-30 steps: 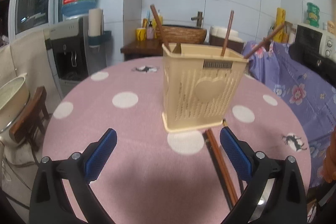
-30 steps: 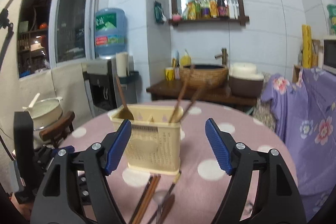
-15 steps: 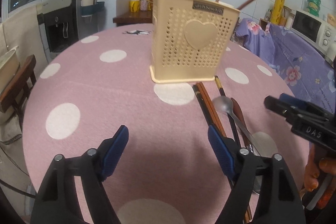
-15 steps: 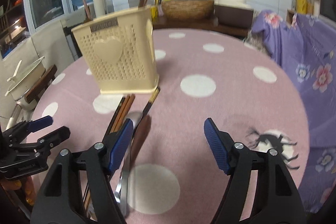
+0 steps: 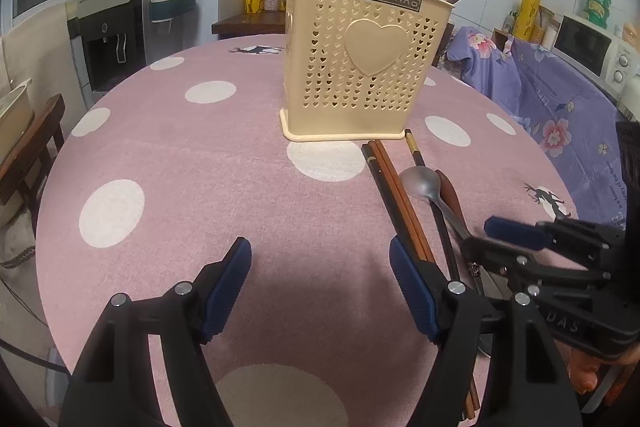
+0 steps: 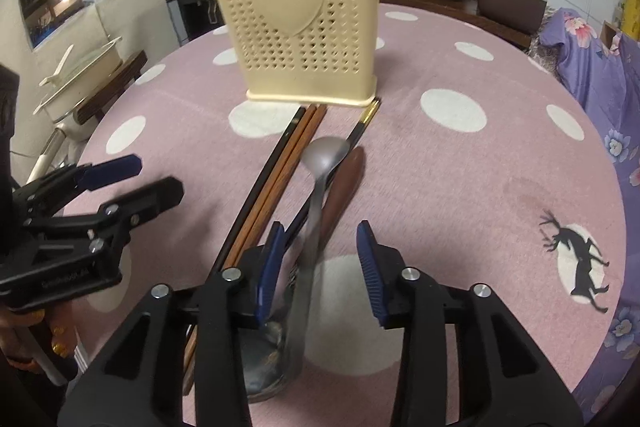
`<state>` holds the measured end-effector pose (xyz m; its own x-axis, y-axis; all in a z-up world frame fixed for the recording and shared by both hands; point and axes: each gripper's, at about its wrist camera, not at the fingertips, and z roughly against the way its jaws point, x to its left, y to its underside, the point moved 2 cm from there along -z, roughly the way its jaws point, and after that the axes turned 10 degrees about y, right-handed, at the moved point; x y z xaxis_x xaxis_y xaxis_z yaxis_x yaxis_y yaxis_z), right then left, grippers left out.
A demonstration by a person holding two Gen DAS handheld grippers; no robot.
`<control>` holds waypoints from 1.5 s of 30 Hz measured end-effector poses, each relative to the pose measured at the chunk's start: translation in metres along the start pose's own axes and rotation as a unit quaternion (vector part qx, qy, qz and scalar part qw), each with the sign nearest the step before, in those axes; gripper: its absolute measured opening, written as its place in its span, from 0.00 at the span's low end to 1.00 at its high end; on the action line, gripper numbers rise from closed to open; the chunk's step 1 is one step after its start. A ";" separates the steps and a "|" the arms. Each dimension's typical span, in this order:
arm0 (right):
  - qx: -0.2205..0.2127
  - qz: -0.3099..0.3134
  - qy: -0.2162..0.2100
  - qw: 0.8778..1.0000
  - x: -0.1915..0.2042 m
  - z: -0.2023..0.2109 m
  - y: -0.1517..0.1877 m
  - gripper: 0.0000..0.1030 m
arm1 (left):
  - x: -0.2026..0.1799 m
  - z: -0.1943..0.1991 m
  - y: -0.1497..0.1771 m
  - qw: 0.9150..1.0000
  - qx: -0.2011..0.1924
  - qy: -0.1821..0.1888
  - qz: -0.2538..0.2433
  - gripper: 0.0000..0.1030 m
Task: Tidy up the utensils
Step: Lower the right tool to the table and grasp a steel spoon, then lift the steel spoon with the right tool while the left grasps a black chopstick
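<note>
Left wrist view: the left gripper [image 5: 320, 287] is wide open, holds nothing, and hovers over bare cloth near the front edge of the tabletop [image 5: 168, 163]. The holder [image 5: 356, 67] stands near the tabletop centre with 3 handles already in it. The chopsticks [image 5: 394, 199] and metal spoon [image 5: 426, 187] lie to the right of this gripper, long axes running from the holder base toward the front edge. The right gripper [image 5: 480, 241] sits over them.

Right wrist view: the right gripper [image 6: 320, 259] is half open and empty, its jaws straddling the metal spoon [image 6: 316, 195] handle. The spoon's long axis runs straight ahead between the fingers, bowl toward the holder [image 6: 304, 23]. The right gripper is judged nearer for the pick.
</note>
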<state>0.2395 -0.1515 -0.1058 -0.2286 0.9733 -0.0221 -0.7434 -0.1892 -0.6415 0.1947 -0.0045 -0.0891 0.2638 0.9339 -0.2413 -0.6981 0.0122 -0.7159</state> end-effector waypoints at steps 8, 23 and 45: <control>0.008 -0.022 -0.018 1.000 -0.004 -0.003 0.008 0.14 | -0.004 -0.003 0.000 1.000 0.004 0.006 -0.001 0.69; -0.015 -0.116 -0.026 0.993 -0.054 0.007 0.013 0.11 | -0.036 -0.032 -0.001 0.998 0.043 0.023 -0.038 0.60; -0.017 -0.157 -0.009 0.987 -0.090 0.001 -0.003 0.13 | 0.002 -0.026 -0.017 0.999 0.046 -0.014 0.001 0.54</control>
<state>0.2619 -0.2385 -0.1008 -0.0011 0.9808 0.1949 -0.7576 0.1264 -0.6403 0.2249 -0.0122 -0.0945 0.2447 0.9435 -0.2234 -0.7574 0.0421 -0.6516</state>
